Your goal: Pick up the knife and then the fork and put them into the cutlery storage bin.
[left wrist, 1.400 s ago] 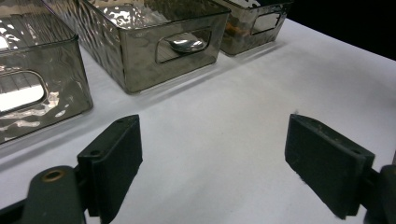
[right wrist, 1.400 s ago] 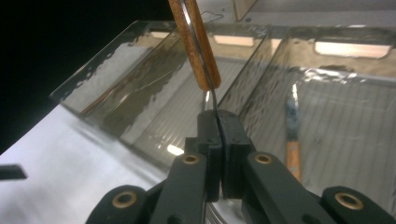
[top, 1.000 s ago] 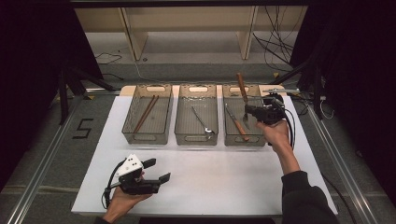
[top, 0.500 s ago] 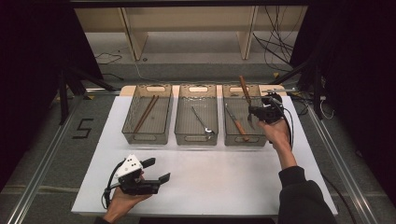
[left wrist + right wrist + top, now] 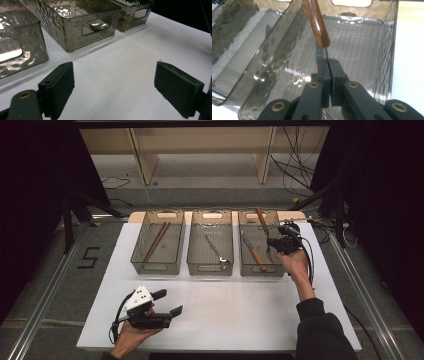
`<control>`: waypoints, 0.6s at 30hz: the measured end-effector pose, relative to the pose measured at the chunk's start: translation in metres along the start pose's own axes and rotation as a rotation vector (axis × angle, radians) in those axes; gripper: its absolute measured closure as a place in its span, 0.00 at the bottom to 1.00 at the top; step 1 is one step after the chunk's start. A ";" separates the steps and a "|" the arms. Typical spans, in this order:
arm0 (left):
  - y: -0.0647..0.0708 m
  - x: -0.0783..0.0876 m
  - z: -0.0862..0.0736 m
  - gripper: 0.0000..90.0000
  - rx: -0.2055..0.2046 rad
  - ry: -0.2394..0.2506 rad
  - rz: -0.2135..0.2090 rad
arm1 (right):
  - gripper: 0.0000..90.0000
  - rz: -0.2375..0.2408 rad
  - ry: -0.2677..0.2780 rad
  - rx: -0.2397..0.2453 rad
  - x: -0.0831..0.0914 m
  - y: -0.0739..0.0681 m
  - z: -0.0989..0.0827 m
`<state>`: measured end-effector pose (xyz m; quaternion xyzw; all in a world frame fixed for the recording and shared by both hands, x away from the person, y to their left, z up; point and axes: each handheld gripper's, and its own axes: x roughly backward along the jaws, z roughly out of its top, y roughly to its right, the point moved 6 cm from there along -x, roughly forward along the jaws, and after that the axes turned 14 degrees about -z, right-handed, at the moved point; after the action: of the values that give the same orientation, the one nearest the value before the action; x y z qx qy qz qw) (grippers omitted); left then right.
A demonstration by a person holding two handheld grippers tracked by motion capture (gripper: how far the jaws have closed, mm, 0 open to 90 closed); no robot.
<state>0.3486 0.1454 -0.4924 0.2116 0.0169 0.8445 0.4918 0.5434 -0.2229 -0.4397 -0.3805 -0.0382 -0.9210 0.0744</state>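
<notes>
My right gripper (image 5: pixel 273 242) hovers over the right-hand bin (image 5: pixel 261 269), shut on the thin metal neck of a wooden-handled utensil (image 5: pixel 261 220). The brown handle (image 5: pixel 315 22) rises up and away from the closed jaws (image 5: pixel 328 62) and tilts over the bin's ribbed floor. A second wooden-handled utensil (image 5: pixel 255 254) lies inside that bin. At the table's near left, my left gripper (image 5: pixel 168 302) rests low in the person's hand. It is open, with bare white tabletop between its pads (image 5: pixel 115 87).
Three smoky clear bins stand in a row at the back of the white table (image 5: pixel 240 320). The left bin (image 5: pixel 156 267) holds brown chopsticks (image 5: pixel 156 241). A metal utensil (image 5: pixel 216 249) lies in the middle bin (image 5: pixel 210 268). Dark floor and rails flank the table.
My right gripper has sunk a little toward the right-hand bin, carrying the wooden-handled utensil lower. The left gripper has stayed where it was.
</notes>
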 end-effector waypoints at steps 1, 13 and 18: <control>0.000 0.000 0.000 0.18 0.001 -0.001 0.000 | 0.99 -0.002 -0.006 -0.001 -0.001 0.001 -0.001; 0.000 -0.001 0.000 0.18 0.002 -0.004 0.000 | 0.93 -0.020 -0.067 -0.012 -0.010 0.002 -0.009; 0.000 -0.001 0.000 0.18 0.004 -0.003 0.000 | 0.79 0.017 -0.044 -0.014 -0.004 -0.001 -0.006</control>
<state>0.3487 0.1450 -0.4928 0.2137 0.0179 0.8441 0.4914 0.5421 -0.2225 -0.4467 -0.4014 -0.0299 -0.9120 0.0788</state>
